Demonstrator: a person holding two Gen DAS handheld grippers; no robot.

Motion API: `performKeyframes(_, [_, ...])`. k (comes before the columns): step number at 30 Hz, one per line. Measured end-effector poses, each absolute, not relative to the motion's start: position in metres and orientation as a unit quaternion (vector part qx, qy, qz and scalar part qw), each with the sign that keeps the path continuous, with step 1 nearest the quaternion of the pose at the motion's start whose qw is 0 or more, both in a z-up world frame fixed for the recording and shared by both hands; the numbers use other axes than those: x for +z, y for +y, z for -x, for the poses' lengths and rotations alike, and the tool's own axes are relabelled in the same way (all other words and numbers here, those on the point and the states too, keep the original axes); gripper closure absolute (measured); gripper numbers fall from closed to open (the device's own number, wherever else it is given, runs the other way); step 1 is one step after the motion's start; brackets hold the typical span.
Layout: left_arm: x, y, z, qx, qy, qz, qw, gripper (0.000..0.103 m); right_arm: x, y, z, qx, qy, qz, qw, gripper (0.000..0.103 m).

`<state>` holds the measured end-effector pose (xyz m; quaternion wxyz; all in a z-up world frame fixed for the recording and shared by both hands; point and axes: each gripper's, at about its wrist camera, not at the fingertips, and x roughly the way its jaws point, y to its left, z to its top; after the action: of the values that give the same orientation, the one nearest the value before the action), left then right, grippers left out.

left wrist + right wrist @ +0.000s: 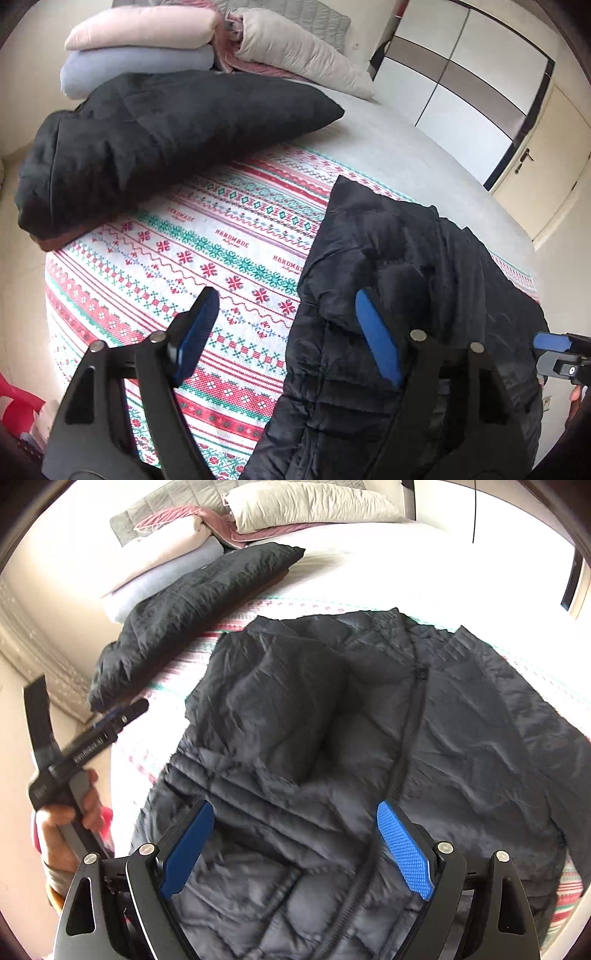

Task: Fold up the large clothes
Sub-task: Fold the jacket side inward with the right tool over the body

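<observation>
From the left wrist camera, the left gripper (286, 332) hangs over the bed (406, 147) with its jaws apart and nothing between the blue pads (376, 339); one finger sits over the patterned blanket (207, 251), the other over the near edge of a dark quilted jacket (424, 266). That jacket lies spread on the blanket toward the bed's right side. A second dark jacket, already folded (147, 140), rests near the bed's left edge, further up. Beyond it, at the head of the bed, sits a stack of folded bedding (140, 48) beside a pale pillow (295, 48). The tip of the right gripper (554, 350) pokes in at the jacket's right edge. A wardrobe (472, 81) stands past the far side of the bed. From the right wrist camera, the right gripper (295, 849) stands wide open just above the spread jacket (369, 720), its pads clear of the cloth. The jacket lies front up, zip (410, 731) running down its middle, and one sleeve is folded across the chest. The left gripper (122, 716) shows at the bed's left edge, held in the person's left hand (70, 823), but its jaws cannot be judged from this angle. The folded jacket (184, 613) lies behind it along that same edge, and the bedding (166, 546) and pillow (306, 506) sit at the head.
</observation>
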<state>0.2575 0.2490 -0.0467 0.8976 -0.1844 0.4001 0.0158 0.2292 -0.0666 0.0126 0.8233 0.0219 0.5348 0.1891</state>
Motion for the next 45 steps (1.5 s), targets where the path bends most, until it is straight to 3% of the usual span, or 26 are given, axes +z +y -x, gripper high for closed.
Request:
performKeyframes(1, [-0.056, 0.254, -0.263, 0.013, 0.408, 0.206, 0.890, 0.042, 0.010, -0.053, -0.238, 0.192, 0.535, -0.023, 0.822, 0.012])
performKeyframes(3, [-0.069, 0.255, -0.268, 0.006, 0.413, 0.231, 0.881, 0.047, 0.001, -0.024, -0.257, 0.187, 0.532, -0.011, 0.826, 0.012])
performKeyframes(9, [-0.092, 0.240, -0.285, -0.019, 0.403, 0.228, 0.886, 0.047, -0.050, 0.022, -0.302, 0.123, 0.547, 0.067, 0.825, 0.012])
performKeyframes(15, [-0.100, 0.238, -0.277, -0.053, 0.434, 0.220, 0.872, 0.047, -0.049, -0.067, -0.326, -0.011, 0.510, 0.120, 0.851, 0.013])
performKeyframes(20, [-0.102, 0.218, -0.269, -0.067, 0.462, 0.104, 0.878, 0.047, -0.024, -0.189, -0.327, -0.007, 0.510, -0.058, 0.858, 0.013])
performKeyframes(27, [-0.097, 0.201, -0.280, -0.079, 0.456, 0.077, 0.883, 0.047, -0.036, -0.259, -0.315, 0.128, 0.485, -0.307, 0.809, 0.012])
performKeyframes(32, [-0.078, 0.221, -0.278, -0.127, 0.443, 0.149, 0.875, 0.046, -0.045, -0.286, -0.316, 0.150, 0.461, -0.364, 0.795, 0.012])
performKeyframes(38, [-0.076, 0.208, -0.321, -0.105, 0.477, 0.102, 0.867, 0.045, -0.085, -0.290, -0.328, 0.101, 0.490, -0.350, 0.792, 0.013])
performKeyframes(39, [-0.082, 0.208, -0.330, -0.098, 0.487, 0.109, 0.861, 0.045, -0.091, -0.284, -0.329, 0.096, 0.493, -0.338, 0.796, 0.023])
performKeyframes(40, [-0.088, 0.208, -0.337, -0.087, 0.492, 0.116, 0.858, 0.056, -0.095, -0.277, -0.330, 0.099, 0.495, -0.324, 0.800, 0.032])
performKeyframes(41, [-0.092, 0.207, -0.341, -0.079, 0.489, 0.114, 0.861, 0.075, -0.099, -0.270, -0.331, 0.106, 0.499, -0.313, 0.801, 0.058])
performKeyframes(42, [-0.095, 0.205, -0.343, -0.063, 0.491, 0.089, 0.865, 0.100, -0.102, -0.263, -0.330, 0.118, 0.505, -0.307, 0.798, 0.089])
performKeyframes(45, [-0.106, 0.205, -0.341, 0.052, 0.493, 0.001, 0.869, 0.099, -0.088, -0.238, -0.321, 0.117, 0.501, -0.232, 0.825, 0.091])
